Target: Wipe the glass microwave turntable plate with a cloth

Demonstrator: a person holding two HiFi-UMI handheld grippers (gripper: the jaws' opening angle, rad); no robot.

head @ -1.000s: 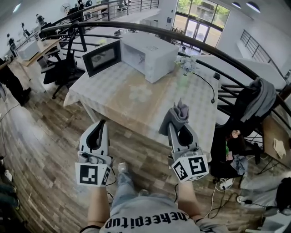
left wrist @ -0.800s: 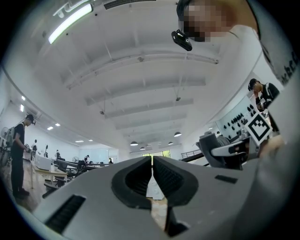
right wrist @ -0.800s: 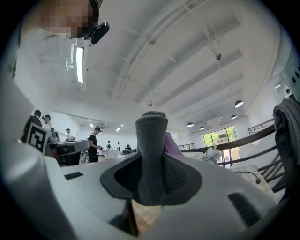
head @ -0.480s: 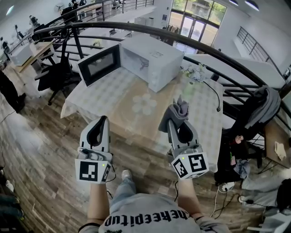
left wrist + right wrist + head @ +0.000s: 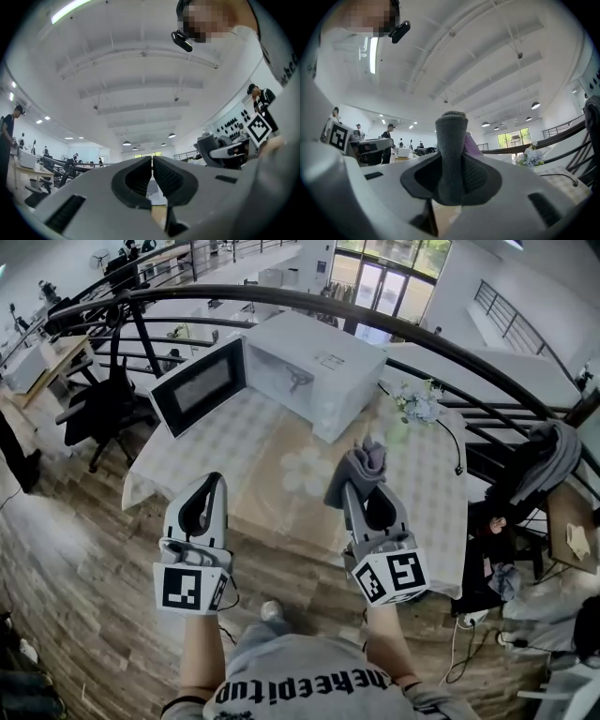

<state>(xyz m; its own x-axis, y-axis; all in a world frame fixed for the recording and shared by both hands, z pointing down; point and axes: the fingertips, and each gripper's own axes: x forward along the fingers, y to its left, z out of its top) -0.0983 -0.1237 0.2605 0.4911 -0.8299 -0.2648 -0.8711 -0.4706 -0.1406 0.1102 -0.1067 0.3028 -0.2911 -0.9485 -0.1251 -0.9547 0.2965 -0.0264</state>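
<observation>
Left gripper [image 5: 152, 176]: held low in front of the person, jaws closed together, nothing between them.
Right gripper [image 5: 451, 177]: jaws closed on a grey soft cloth [image 5: 451, 140], which stands up above them.
Round clear glass turntable plate [image 5: 308, 471]: lies flat on the bench, just beyond the two grippers and apart from both.
Bench with pale checked cover [image 5: 230, 442]: carries the plate and the oven.
White box-shaped microwave oven [image 5: 323, 367]: behind the plate, its dark-windowed door [image 5: 197, 385] open to the left.
Small bunch of pale flowers [image 5: 419, 405]: to the right of the microwave.
</observation>
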